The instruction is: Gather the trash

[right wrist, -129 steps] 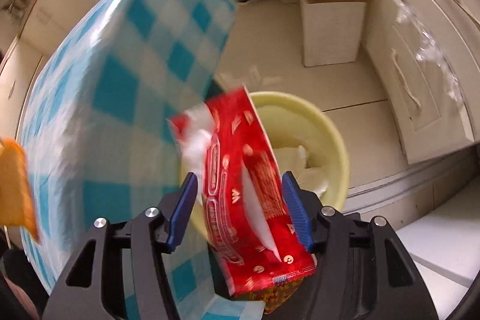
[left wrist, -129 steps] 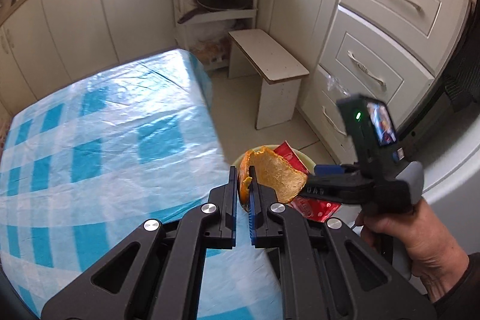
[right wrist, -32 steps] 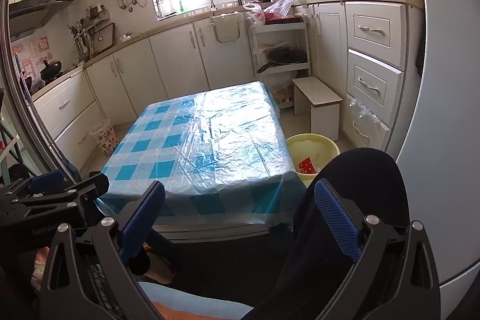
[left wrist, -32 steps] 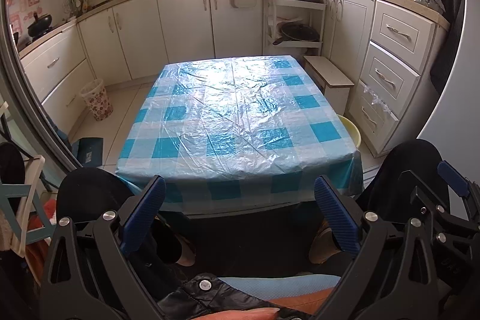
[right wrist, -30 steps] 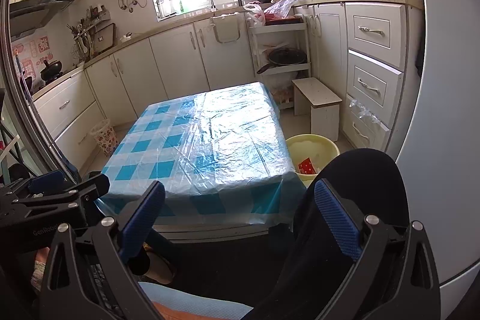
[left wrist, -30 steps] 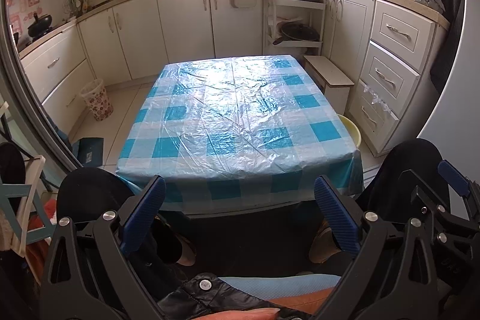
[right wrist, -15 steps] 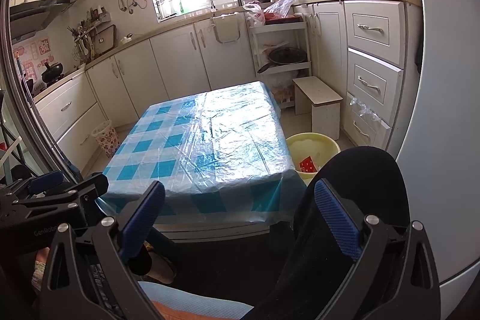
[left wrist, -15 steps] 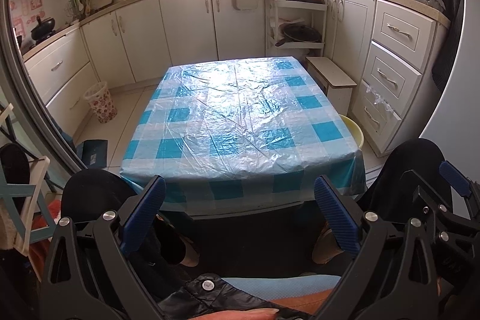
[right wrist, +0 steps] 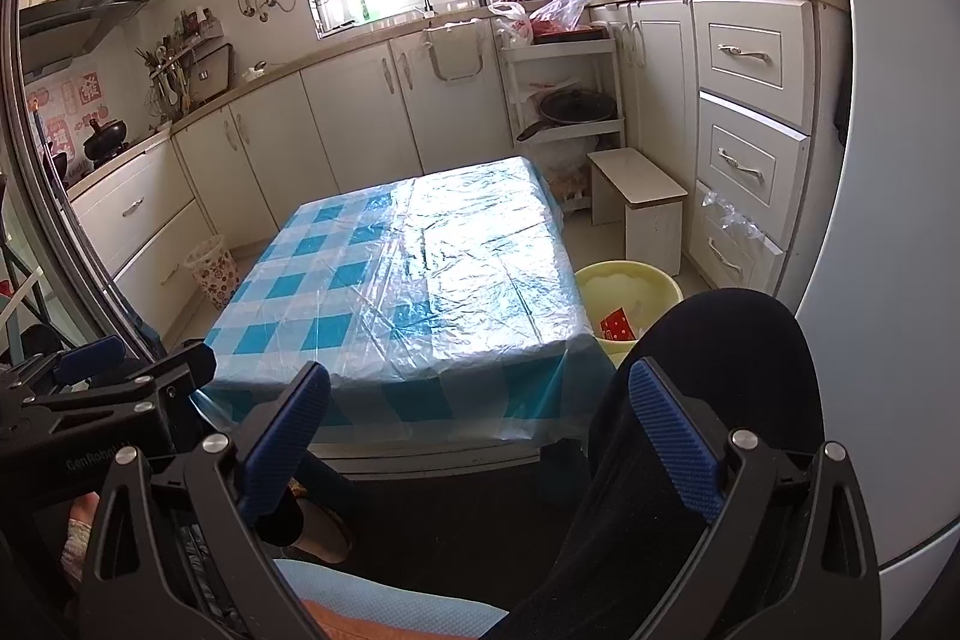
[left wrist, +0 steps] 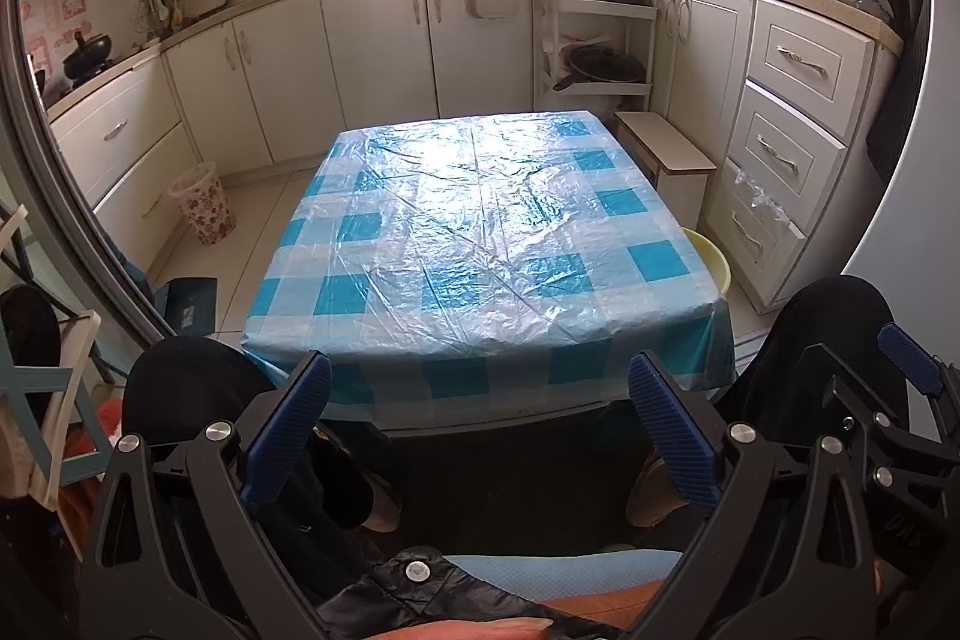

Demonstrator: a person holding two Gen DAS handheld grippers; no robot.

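Kitchen: small one from where I'm watching, cream cabinets (left wrist: 384,46) along the back and right walls, bright window above the sink.
Table: sits mid-room with a blue and white checked cloth (left wrist: 486,238) under a clear plastic sheet; I see nothing lying on top of it in either view.
Yellow basin: on the floor just past the table's right edge (right wrist: 630,289); in the left wrist view only a sliver of its rim (left wrist: 717,262) peeks out from behind the cloth.
Trash: a red wrapper (right wrist: 618,325) is inside the basin near the front, with some pale stuff behind it that I can't make out.
Left gripper: (left wrist: 480,430) spread wide, blue pads (left wrist: 288,424) well apart, nothing between them, held low in front of the table's near edge.
Right gripper: (right wrist: 480,436) also spread wide and holding nothing, same low spot, aimed a bit more from the right.
Person: seated, dark trouser knees (right wrist: 720,370) up on either side of the views, feet in tan slippers (left wrist: 654,496) under the table edge.
Stool: little white one (right wrist: 639,202) beside the drawers, just beyond the basin.
Floral bin: patterned wastebasket (left wrist: 204,211) on the floor by the left cabinets, well apart from the table.
Shelf rack: white one in the corner holding a dark pan (left wrist: 600,67).
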